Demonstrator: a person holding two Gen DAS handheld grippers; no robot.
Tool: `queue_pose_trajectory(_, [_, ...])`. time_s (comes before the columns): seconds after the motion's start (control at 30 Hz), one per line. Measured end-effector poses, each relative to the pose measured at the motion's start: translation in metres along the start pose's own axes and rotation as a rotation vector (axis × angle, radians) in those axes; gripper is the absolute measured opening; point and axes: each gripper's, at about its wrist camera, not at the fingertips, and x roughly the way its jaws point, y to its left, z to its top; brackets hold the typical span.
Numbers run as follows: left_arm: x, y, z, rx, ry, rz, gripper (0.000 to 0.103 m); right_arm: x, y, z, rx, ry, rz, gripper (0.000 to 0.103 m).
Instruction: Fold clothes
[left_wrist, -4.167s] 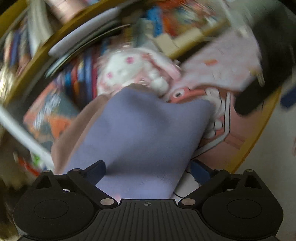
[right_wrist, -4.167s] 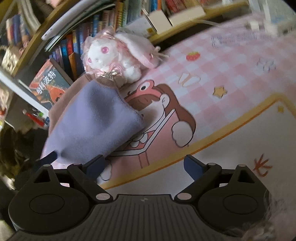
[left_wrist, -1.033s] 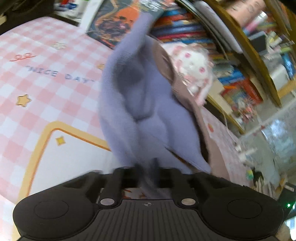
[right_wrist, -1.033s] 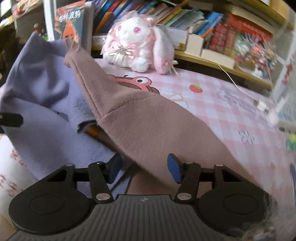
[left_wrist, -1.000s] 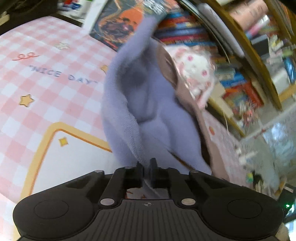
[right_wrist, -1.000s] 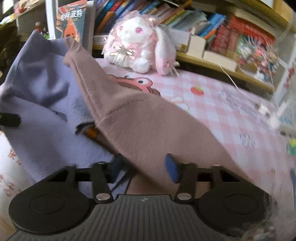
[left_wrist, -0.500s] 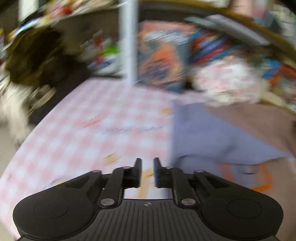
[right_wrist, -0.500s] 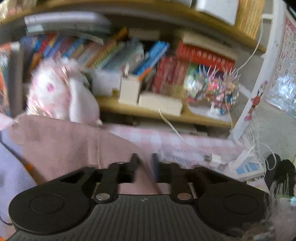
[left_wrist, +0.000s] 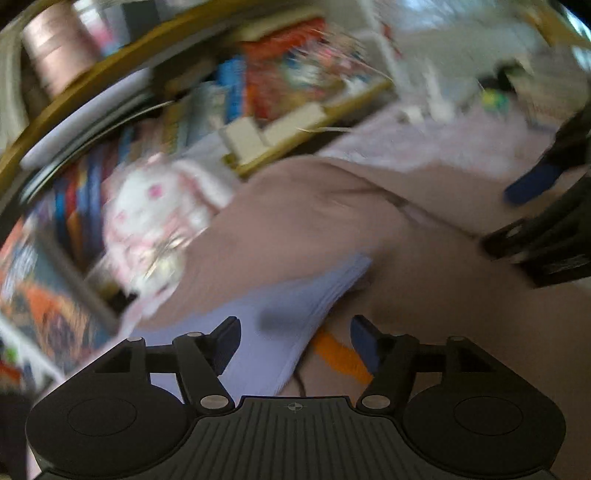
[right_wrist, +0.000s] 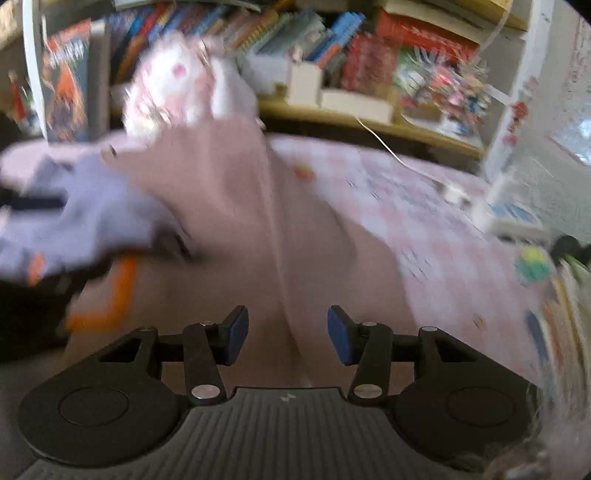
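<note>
A garment with a mauve-brown side (left_wrist: 332, 221) and a lavender side (left_wrist: 280, 317) lies spread on the pink checked mat. It also shows in the right wrist view, mauve-brown (right_wrist: 229, 206) with lavender at the left (right_wrist: 85, 218). My left gripper (left_wrist: 293, 345) is open just over the lavender edge, holding nothing. My right gripper (right_wrist: 287, 334) is open over the mauve-brown cloth, holding nothing. The right gripper shows in the left wrist view at the right edge (left_wrist: 543, 214). Both views are blurred.
A white and pink plush rabbit (left_wrist: 151, 218) sits at the garment's far edge, also in the right wrist view (right_wrist: 173, 88). Behind it run shelves of books (right_wrist: 332, 48). A white cable and plug (right_wrist: 450, 190) lie on the pink checked mat (right_wrist: 424, 206).
Both grippers were shut half a second ago and are now open. The garment, held up a second ago, now lies spread on the mat. Both cameras have swung round.
</note>
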Motion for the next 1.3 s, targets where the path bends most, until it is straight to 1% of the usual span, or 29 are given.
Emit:
queue_pose_trajectory(0.03, [0.008,-0.002,0.003,0.023,0.007,0.001,0.023,0.0,-0.003,-0.006,0.005,0.016,-0.022,0.046])
queue_pose_trajectory(0.07, [0.011,0.006,0.003,-0.014,0.013,-0.002,0.011,0.0,-0.006,-0.009,0.016,0.026,-0.028,0.046])
queue_pose_trajectory(0.1, [0.006,0.021,0.003,-0.096,0.002,-0.004,0.01,-0.001,-0.008,-0.012,0.023,0.028,-0.032,0.046])
queue_pose_trajectory(0.13, [0.002,0.036,0.002,-0.179,-0.009,-0.006,0.007,-0.004,-0.009,-0.013,0.023,0.025,-0.035,0.046])
queue_pose_trajectory(0.17, [-0.004,0.052,0.0,-0.261,-0.023,-0.001,0.005,-0.006,-0.01,-0.014,0.02,0.02,-0.034,0.047])
queue_pose_trajectory(0.23, [-0.03,0.093,-0.014,-0.423,-0.073,0.048,0.005,-0.008,-0.009,-0.012,0.002,0.005,-0.023,0.048])
queue_pose_trajectory(0.33, [-0.077,0.166,-0.056,-0.68,-0.132,0.137,0.005,-0.004,-0.006,-0.007,-0.028,-0.009,-0.005,0.049])
queue_pose_trajectory(0.37, [-0.091,0.192,-0.073,-0.766,-0.137,0.184,0.005,-0.001,-0.007,-0.004,-0.031,-0.01,0.0,0.049])
queue_pose_trajectory(0.43, [-0.116,0.24,-0.109,-0.917,-0.094,0.342,0.006,0.006,-0.008,0.002,-0.039,-0.013,0.004,0.048])
queue_pose_trajectory(0.5, [-0.14,0.287,-0.146,-1.058,-0.039,0.513,0.014,0.013,-0.008,0.009,-0.053,-0.016,-0.005,0.046])
queue_pose_trajectory(0.53, [-0.149,0.304,-0.164,-1.102,0.01,0.62,0.014,0.017,-0.009,0.012,-0.057,-0.017,-0.014,0.046])
queue_pose_trajectory(0.6, [-0.166,0.329,-0.196,-1.162,0.088,0.782,0.016,0.024,-0.011,0.016,-0.063,-0.01,-0.028,0.044])
queue_pose_trajectory(0.67, [-0.178,0.332,-0.213,-1.172,0.136,0.859,0.031,0.03,-0.013,0.019,-0.069,0.002,-0.031,0.043])
queue_pose_trajectory(0.7, [-0.181,0.328,-0.217,-1.17,0.141,0.856,0.036,0.033,-0.014,0.02,-0.071,0.008,-0.033,0.04])
queue_pose_trajectory(0.73, [-0.182,0.318,-0.22,-1.168,0.146,0.827,0.049,0.036,-0.015,0.021,-0.074,0.013,-0.034,0.039])
queue_pose_trajectory(0.77, [-0.178,0.305,-0.222,-1.167,0.16,0.761,0.06,0.037,-0.015,0.022,-0.072,0.019,-0.035,0.037])
queue_pose_trajectory(0.83, [-0.163,0.277,-0.222,-1.167,0.202,0.582,0.066,0.037,-0.013,0.023,-0.067,0.023,-0.032,0.035])
queue_pose_trajectory(0.9, [-0.143,0.24,-0.217,-1.144,0.253,0.397,0.066,0.036,-0.007,0.024,-0.078,0.021,-0.023,0.033])
queue_pose_trajectory(0.93, [-0.134,0.222,-0.213,-1.123,0.27,0.326,0.066,0.035,-0.004,0.024,-0.084,0.022,-0.018,0.032])
queue_pose_trajectory(0.97, [-0.126,0.204,-0.208,-1.098,0.283,0.265,0.067,0.036,-0.002,0.024,-0.091,0.024,-0.015,0.029])
queue_pose_trajectory(1.03, [-0.116,0.177,-0.201,-1.065,0.302,0.2,0.068,0.039,0.0,0.025,-0.109,0.027,-0.017,0.021])
queue_pose_trajectory(1.07, [-0.111,0.17,-0.198,-1.054,0.31,0.185,0.068,0.04,-0.001,0.026,-0.121,0.03,-0.014,0.004])
queue_pose_trajectory(1.1, [-0.106,0.163,-0.194,-1.043,0.318,0.17,0.07,0.04,-0.003,0.029,-0.131,0.031,-0.02,0.004])
queue_pose_trajectory(1.17, [-0.101,0.153,-0.191,-1.01,0.338,0.152,0.07,0.038,-0.014,0.039,-0.127,0.004,-0.059,0.004])
queue_pose_trajectory(1.23, [-0.096,0.145,-0.189,-0.979,0.362,0.146,0.071,0.036,-0.034,0.061,-0.106,-0.042,-0.14,0.004])
queue_pose_trajectory(1.3, [-0.099,0.138,-0.191,-0.971,0.377,0.143,0.072,0.035,-0.051,0.085,-0.092,-0.093,-0.237,0.005])
